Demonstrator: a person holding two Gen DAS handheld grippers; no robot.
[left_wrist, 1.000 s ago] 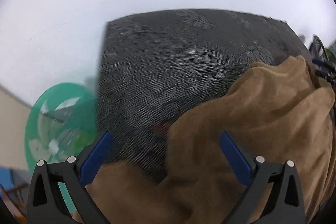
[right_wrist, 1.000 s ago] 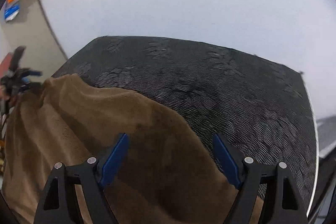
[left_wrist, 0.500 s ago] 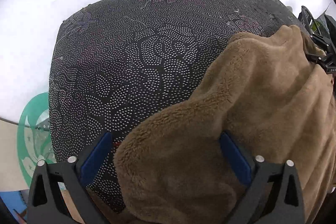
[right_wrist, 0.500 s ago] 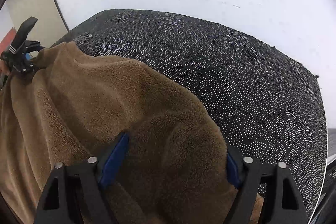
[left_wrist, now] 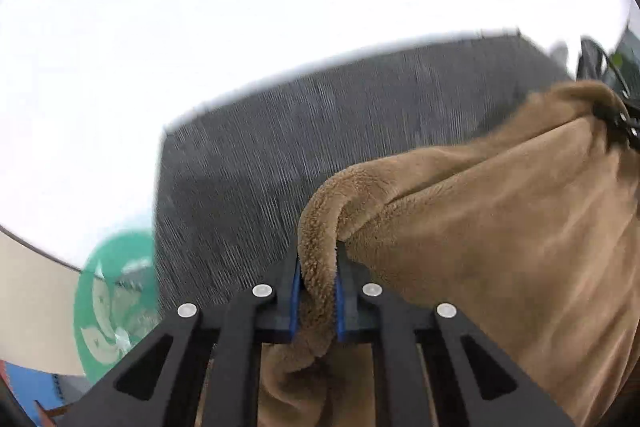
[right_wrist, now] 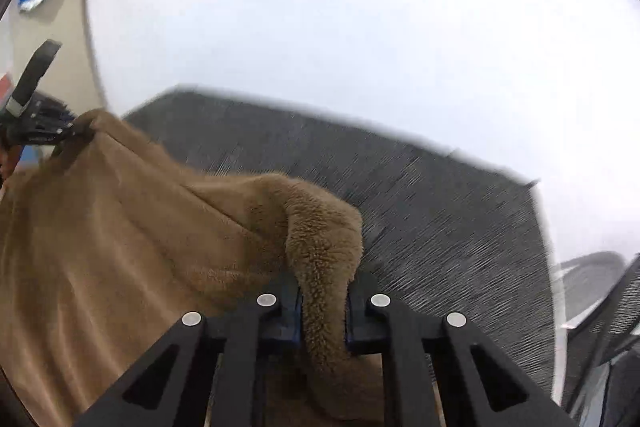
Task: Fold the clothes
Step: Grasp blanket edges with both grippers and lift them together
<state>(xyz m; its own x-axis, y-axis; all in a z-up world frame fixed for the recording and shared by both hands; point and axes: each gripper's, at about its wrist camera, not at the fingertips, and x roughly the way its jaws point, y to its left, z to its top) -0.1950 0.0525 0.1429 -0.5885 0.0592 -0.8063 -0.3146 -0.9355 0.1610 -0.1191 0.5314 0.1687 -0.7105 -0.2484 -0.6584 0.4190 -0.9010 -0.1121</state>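
1. We see the brown fleece garment [left_wrist: 500,247] lying partly on the dark dotted mat [left_wrist: 320,147] that covers the white counter [left_wrist: 240,7], toward the mat's near side.
2. The left gripper [left_wrist: 317,291] has just been closing, and its jaws now pinch a thick fold of the fleece between the blue pads.
3. The right gripper [right_wrist: 323,307] has also just been closing and now clamps another fold of the same garment; in the left view it shows at the far right, holding the other corner.
4. We judge the cloth as soft, thick and light. It will sag between the two holds and will not slide easily on the mat.
5. The holds should stay at the two edge folds, so the cloth hangs evenly.
6. The pictures are blurred, so we cannot tell which part of the garment each fold is, perhaps the hem.
7. No container shows; a green round sign [left_wrist: 116,307] lies below the counter's left edge.
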